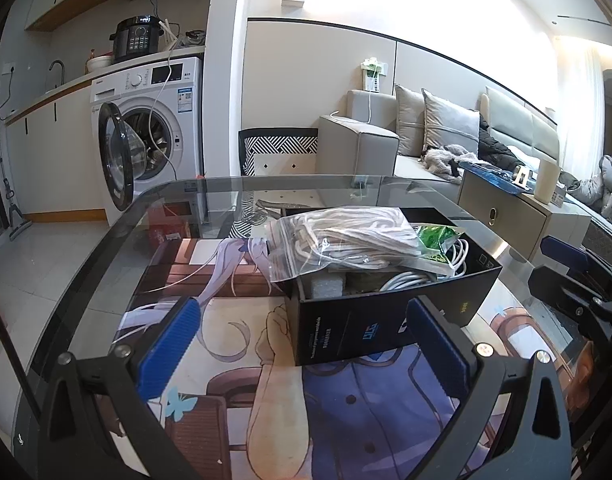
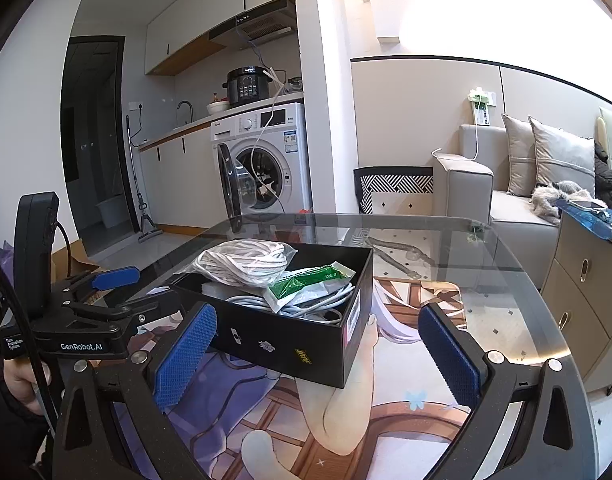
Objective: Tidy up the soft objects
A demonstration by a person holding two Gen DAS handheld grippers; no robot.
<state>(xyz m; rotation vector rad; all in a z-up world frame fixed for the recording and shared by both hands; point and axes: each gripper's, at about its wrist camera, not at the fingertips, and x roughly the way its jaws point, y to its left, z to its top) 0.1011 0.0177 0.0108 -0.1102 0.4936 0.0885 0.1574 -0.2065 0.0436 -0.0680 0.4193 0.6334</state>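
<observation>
Black box (image 1: 386, 312): open-topped, packed; clear bag of white cord (image 1: 346, 240) piled at 12 o'clock.
Green packet (image 2: 306, 280): wedged at 3 o'clock.
Left gripper (image 1: 301, 344): spread wide, nothing held.
Right gripper (image 2: 318, 352): spread wide, nothing held.

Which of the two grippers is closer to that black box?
Roughly equal, perhaps left. The left gripper faces the black box head-on; the right gripper faces its corner.

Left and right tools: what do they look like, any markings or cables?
Both the left tool and right tool have black angular frames with silver screws and blue ribbed pads. In the right wrist view, the left tool carries white "GenRobot.AI" lettering, a black upright module and a black cable.
</observation>
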